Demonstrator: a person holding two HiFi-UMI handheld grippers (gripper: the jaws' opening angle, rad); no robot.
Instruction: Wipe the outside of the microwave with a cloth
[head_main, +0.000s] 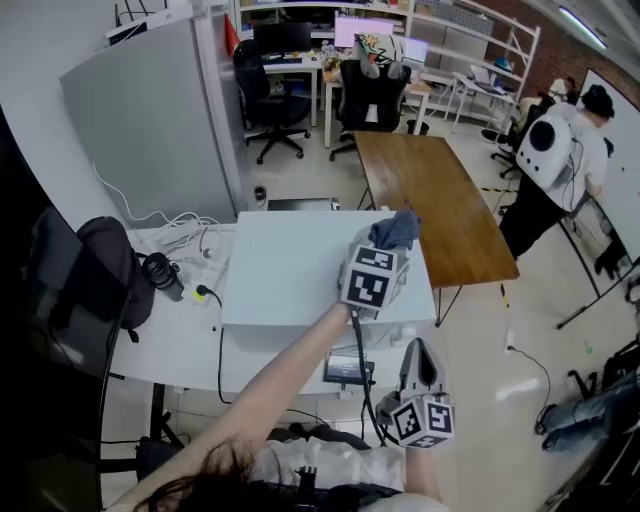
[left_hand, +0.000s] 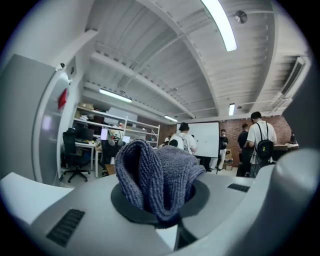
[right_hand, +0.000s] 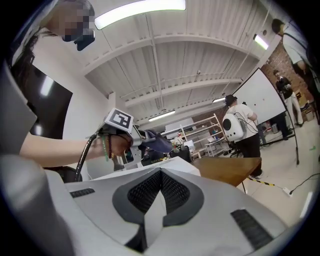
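Head view: left gripper holds a grey-blue cloth over the back right of the white microwave top. Right gripper hangs in front of the microwave, past the desk edge.

Left gripper view: jaws clamped on the bunched cloth.

Right gripper view: jaws pressed together, nothing between, microwave ahead.

Big open office space — long wooden table on a pale floor, black office chairs by desks at the back, white shelving, brick wall, whiteboard — strip lights glowing on a white ceiling.
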